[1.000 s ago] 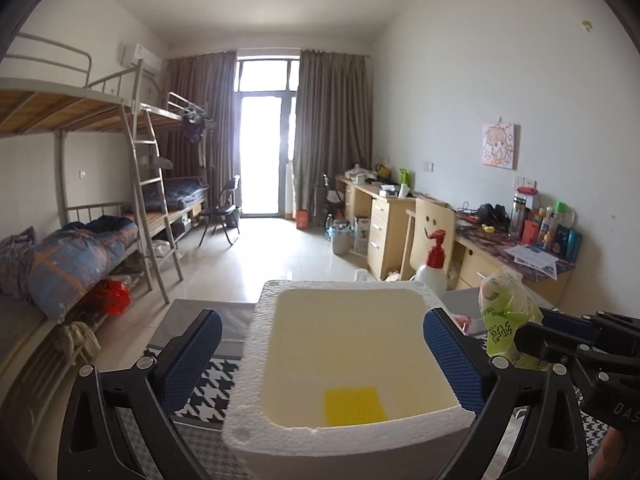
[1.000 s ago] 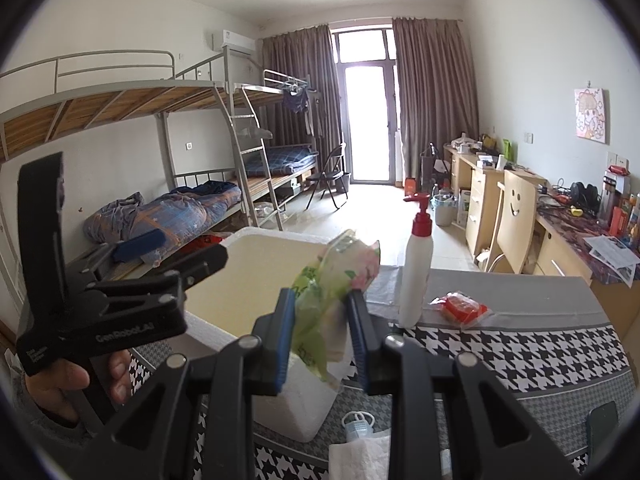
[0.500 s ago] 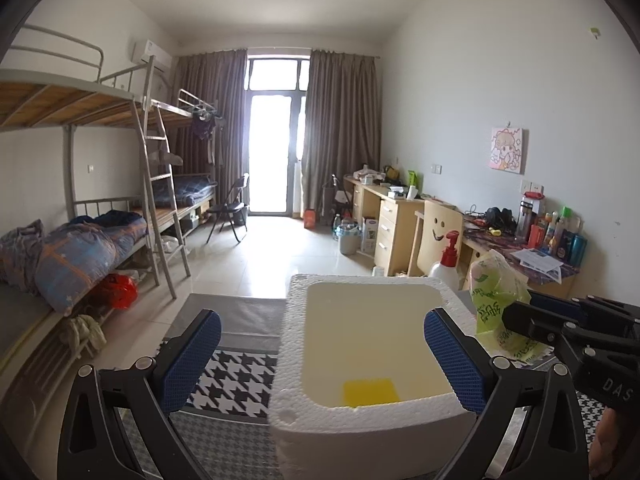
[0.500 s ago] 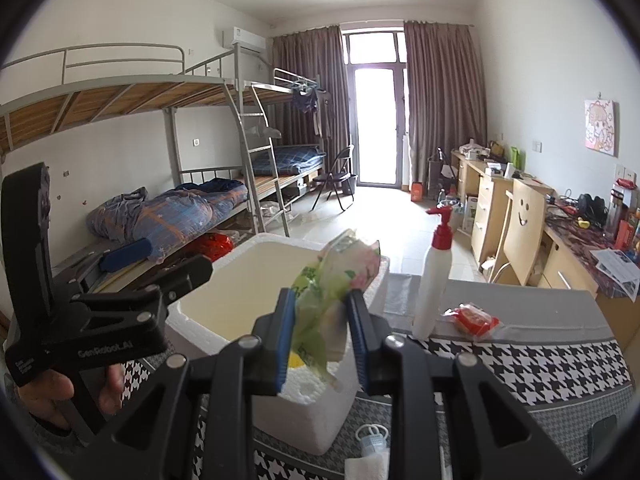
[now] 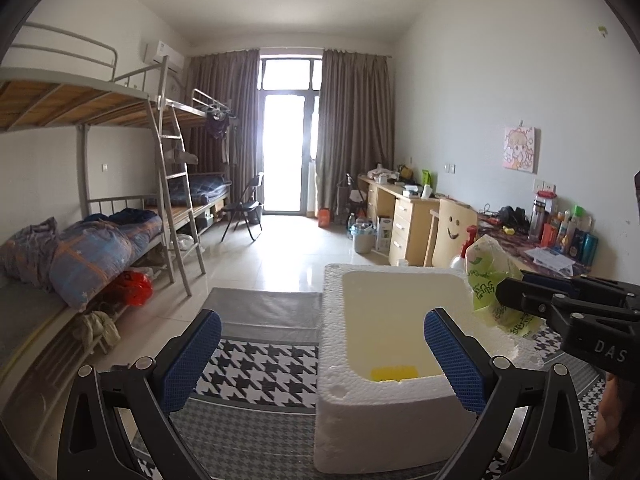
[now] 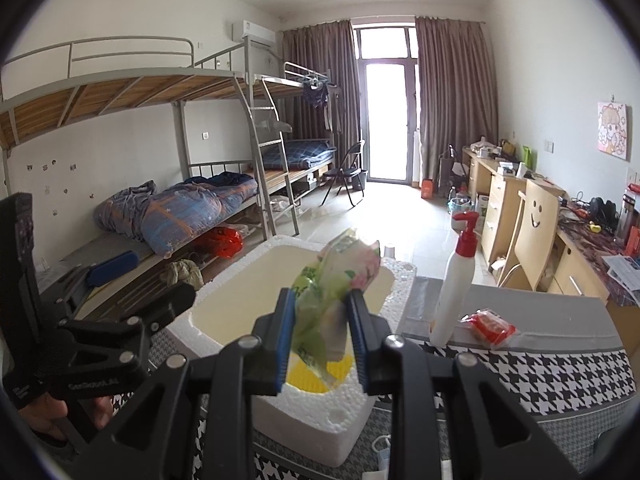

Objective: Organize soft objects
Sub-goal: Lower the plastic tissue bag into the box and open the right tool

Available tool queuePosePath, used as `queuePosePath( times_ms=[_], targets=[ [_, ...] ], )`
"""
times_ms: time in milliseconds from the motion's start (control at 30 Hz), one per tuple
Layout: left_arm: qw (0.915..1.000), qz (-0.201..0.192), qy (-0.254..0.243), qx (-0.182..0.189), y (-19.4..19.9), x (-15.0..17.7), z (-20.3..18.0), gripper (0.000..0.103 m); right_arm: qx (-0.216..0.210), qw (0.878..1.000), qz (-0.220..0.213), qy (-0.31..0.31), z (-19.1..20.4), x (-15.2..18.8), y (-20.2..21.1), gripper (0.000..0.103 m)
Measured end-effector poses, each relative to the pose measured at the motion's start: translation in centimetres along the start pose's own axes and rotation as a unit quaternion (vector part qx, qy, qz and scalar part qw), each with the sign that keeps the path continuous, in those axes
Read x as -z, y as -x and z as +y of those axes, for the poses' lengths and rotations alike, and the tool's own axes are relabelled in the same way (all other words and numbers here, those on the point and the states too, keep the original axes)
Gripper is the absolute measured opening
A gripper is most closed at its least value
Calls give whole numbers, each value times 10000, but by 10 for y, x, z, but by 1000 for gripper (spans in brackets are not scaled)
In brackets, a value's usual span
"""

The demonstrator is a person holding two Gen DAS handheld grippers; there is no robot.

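Right now the right gripper (image 6: 320,332) has its jaws clamped on a green packet (image 6: 332,300) above the foam box (image 6: 224,304). Lower it well inside the box before letting go. Beside the box, the left gripper (image 5: 320,360) gapes empty. Under the box, a checked worktop (image 6: 560,376); bunk beds (image 6: 200,184) beyond.

Foam box (image 6: 224,336) on table (image 6: 560,376), sponge (image 5: 394,373) in it near front wall. Pump bottle (image 6: 454,300) right of box, red packet (image 6: 490,326) right of bottle. Tissue pack (image 6: 332,304) over box's right rim.
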State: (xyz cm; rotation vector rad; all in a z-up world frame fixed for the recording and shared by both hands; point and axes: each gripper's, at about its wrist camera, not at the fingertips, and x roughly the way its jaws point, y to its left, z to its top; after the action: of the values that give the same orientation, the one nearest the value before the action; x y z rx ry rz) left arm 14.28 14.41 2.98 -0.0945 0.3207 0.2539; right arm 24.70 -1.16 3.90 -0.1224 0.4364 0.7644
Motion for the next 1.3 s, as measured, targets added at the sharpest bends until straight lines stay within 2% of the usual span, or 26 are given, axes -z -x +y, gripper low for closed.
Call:
queuePosePath(
  times_ms=[267, 733, 900, 967, 1033, 1300],
  targets=[
    [9999, -44, 1, -112, 6, 3, 7, 102, -7, 10000, 94, 17, 5, -2, -9, 31],
    [9998, -101, 157, 40, 15, 9, 19, 102, -99, 9991, 420, -12, 6, -3, -33, 31],
    [9997, -85, 217, 74, 15, 11, 23, 102, -86, 9986, 530, -20, 7, -2, -42, 45],
    [9997, -77, 227, 67, 16, 13, 24, 102, -28, 9983, 582, -8, 7, -1, -43, 71],
    [9997, -65, 229, 70, 15, 13, 24, 102, 32, 9986, 527, 45, 9, 1, -42, 78],
    [9998, -9, 202, -7, 16, 14, 27, 102, 53, 9991, 407, 79, 13, -1, -30, 79]
  ],
)
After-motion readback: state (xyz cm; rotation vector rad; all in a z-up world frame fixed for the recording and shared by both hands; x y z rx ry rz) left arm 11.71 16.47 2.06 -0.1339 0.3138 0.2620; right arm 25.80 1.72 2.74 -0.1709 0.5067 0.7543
